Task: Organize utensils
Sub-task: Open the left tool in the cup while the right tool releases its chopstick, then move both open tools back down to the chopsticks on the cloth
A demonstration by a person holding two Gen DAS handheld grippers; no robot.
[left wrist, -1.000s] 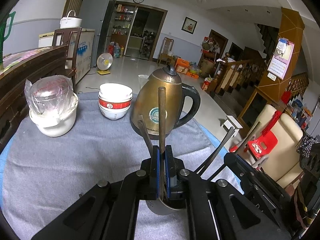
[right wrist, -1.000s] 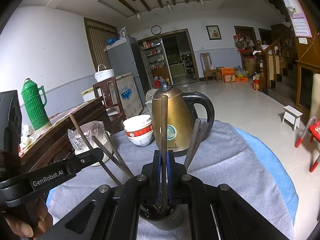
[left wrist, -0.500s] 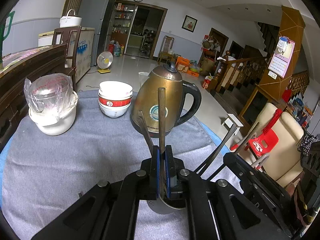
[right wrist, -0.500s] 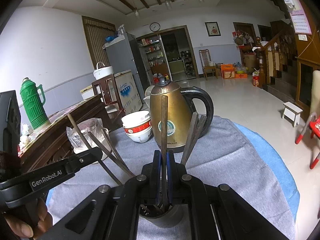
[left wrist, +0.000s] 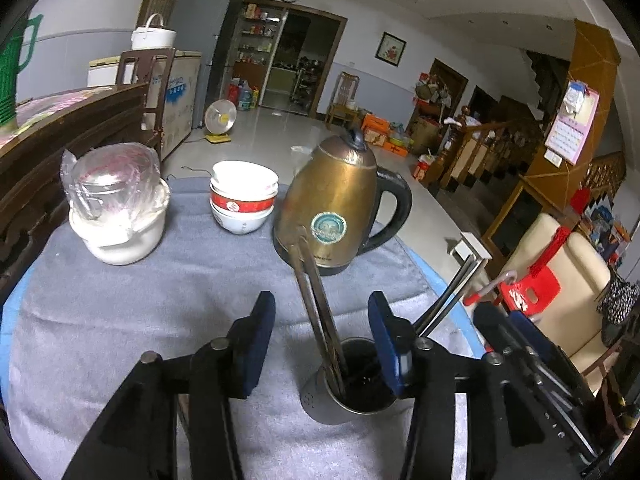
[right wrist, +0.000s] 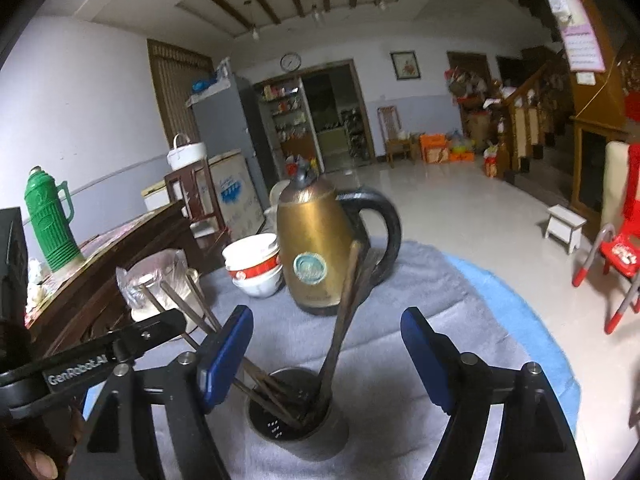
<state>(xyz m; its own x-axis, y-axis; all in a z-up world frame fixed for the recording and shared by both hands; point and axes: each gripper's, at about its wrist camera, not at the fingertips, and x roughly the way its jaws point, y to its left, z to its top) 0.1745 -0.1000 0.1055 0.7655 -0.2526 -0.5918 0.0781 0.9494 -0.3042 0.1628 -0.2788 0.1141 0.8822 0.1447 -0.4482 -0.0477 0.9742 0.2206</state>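
Seen from the left wrist: at the far left of the grey cloth point(left wrist: 120, 320), a white pot under a plastic bag point(left wrist: 116, 208); next along, stacked bowls point(left wrist: 243, 196); then the brass kettle point(left wrist: 336, 204). Nearer the lens, left gripper point(left wrist: 322, 344) spread wide, holding nothing, blue pads point(left wrist: 262, 340) either side of the steel utensil cup point(left wrist: 352, 380). Inside that cup, dark chopsticks point(left wrist: 316, 312) leaning up toward the kettle, with a second bundle fanning out toward the right. Seen from the right wrist: green thermos point(right wrist: 48, 220) far left on the wooden sideboard, then the bagged pot, bowls, kettle; below, right gripper point(right wrist: 328, 356) likewise gaping, empty, straddling the same cup, here at point(right wrist: 296, 420), with chopsticks point(right wrist: 344, 312) standing in it and more slanting off to the left. No loose chopstick or spoon visible anywhere on the cloth in either view. Judged from that: gathering of utensils into the cup looks essentially finished, both tools free of the sticks. Possibly left: straightening the splayed bundles so all stand together, and backing both tools off without knocking the cup over. Anything lying behind the tool bodies, out of view, impossible to rule out.
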